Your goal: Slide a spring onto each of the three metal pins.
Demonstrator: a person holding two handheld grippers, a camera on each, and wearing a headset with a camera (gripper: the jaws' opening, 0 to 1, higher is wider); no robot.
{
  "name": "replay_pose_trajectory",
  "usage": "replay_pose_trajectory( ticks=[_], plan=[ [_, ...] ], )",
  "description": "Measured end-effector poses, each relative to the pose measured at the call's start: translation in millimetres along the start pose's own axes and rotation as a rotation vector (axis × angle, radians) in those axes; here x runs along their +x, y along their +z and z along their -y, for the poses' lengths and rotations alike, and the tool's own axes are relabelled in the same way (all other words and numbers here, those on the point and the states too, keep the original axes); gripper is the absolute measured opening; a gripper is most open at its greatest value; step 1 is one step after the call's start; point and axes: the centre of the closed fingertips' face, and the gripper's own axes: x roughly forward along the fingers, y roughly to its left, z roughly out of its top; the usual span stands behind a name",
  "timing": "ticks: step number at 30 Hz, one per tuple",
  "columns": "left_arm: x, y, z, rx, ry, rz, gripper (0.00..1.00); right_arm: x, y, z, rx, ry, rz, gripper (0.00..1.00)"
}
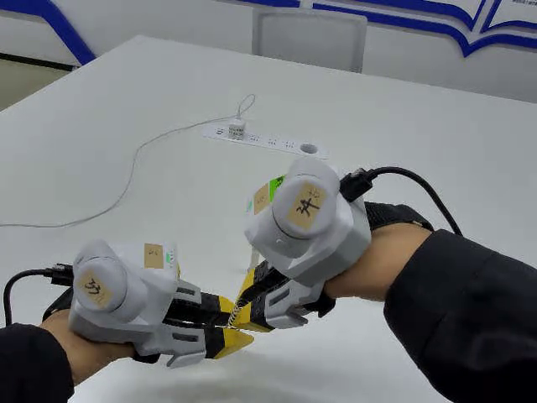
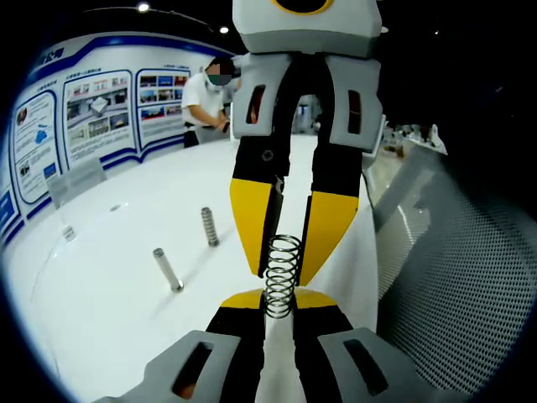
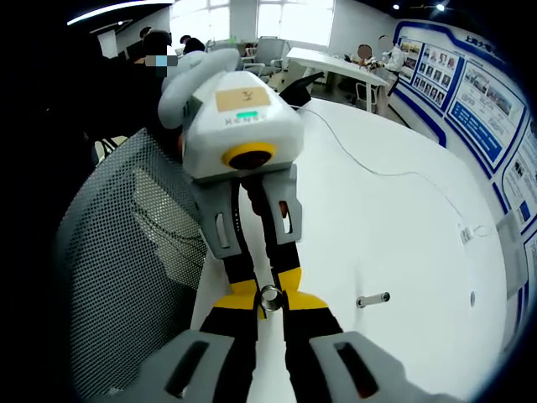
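Steel spring (image 2: 283,277) held tip to tip over white bench (image 2: 101,285), one end pinched by left tongs (image 2: 279,302), other end by right tongs (image 2: 282,274).

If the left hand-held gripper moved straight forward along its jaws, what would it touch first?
The right hand-held gripper, whose yellow jaw tips face it head-on. Only the spring, held by the left hand-held gripper, spans the gap between them, so it would probably be squeezed first.

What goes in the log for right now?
left gripper: shut on spring | right gripper: shut on same spring | table: pin with spring, bare pin
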Motion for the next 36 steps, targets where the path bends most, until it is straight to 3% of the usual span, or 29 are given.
replay_pose_trajectory(
  ticks=[10, 15, 28, 36],
  plan=[
    [-2.1, -3.5, -9.0, -0.049, 0.042, -0.014, 0.24, -5.4, -4.3, 9.2, 0.010, -0.016, -0.010, 0.12],
    [-3.2, -4.3, -14.0, -0.069, 0.066, -0.016, 0.32, -15.0, -5.6, 22.3, 0.023, -0.047, -0.013, 0.12],
    [-6.0, -4.9, -20.5, -0.103, 0.099, -0.005, 0.43, -37.3, -6.5, 75.5, 0.048, -0.150, -0.043, 0.12],
    [-6.6, -6.2, -23.1, -0.127, 0.113, -0.004, 0.49, -34.7, -6.2, 104.8, 0.076, -0.187, -0.061, 0.12]
  ],
)
